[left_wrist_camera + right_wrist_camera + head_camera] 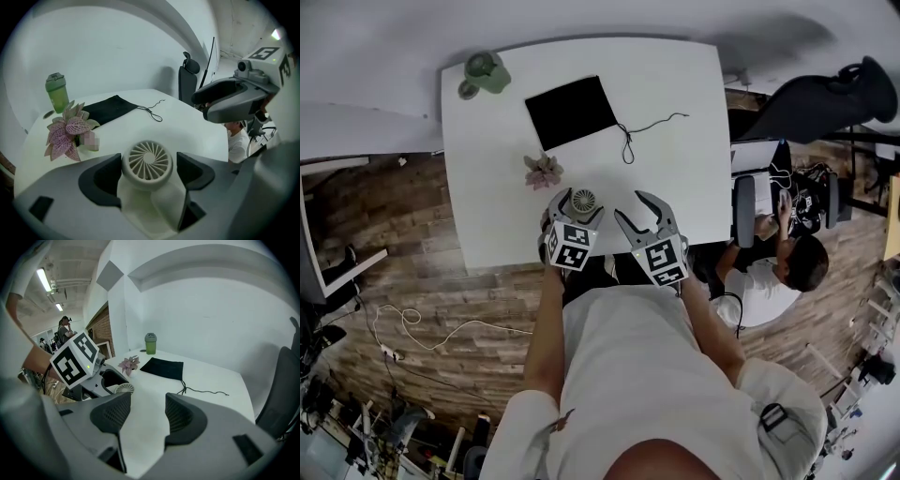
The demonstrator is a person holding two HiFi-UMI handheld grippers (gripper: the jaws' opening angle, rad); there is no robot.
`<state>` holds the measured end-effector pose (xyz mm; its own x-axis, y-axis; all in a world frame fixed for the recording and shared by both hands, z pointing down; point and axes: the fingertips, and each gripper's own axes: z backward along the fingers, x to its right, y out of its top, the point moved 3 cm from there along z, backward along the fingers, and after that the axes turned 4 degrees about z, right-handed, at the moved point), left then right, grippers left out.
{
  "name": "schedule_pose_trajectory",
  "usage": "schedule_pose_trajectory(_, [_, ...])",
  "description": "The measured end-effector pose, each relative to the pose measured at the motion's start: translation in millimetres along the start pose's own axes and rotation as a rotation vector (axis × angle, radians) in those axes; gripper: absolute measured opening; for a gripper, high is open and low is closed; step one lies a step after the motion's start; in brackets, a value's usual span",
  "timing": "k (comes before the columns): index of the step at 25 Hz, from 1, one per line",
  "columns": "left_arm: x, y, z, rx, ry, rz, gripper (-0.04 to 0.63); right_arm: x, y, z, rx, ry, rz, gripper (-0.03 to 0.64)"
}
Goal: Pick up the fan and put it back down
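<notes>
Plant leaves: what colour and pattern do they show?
The plant has pink, finely veined leaves; clearest in the left gripper view.

My right gripper (147, 411) hangs, jaws apart and empty, above the table (211, 376) near its front edge; the fan (124, 388) stands leftward.

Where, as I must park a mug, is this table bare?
Bare: the right side, from the cord to the near edge, and the left strip between bottle and near edge. Crowded: the near middle, around plant and fan.
</notes>
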<state>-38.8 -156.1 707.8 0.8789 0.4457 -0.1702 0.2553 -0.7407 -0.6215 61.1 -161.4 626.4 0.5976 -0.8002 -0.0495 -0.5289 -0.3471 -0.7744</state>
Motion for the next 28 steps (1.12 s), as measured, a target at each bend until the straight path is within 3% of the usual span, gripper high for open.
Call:
schedule_pose_trajectory(13, [-4, -3, -6, -0.026, -0.019, -0.027, 0.353, -3, -3, -2, -0.008, -0.013, -0.008, 0.232])
schedule_pose_trajectory(28, [-4, 31, 35, 0.115, -0.012, -0.036, 0.351, 0, 24, 11, 0.053, -0.068, 0.015, 0.229])
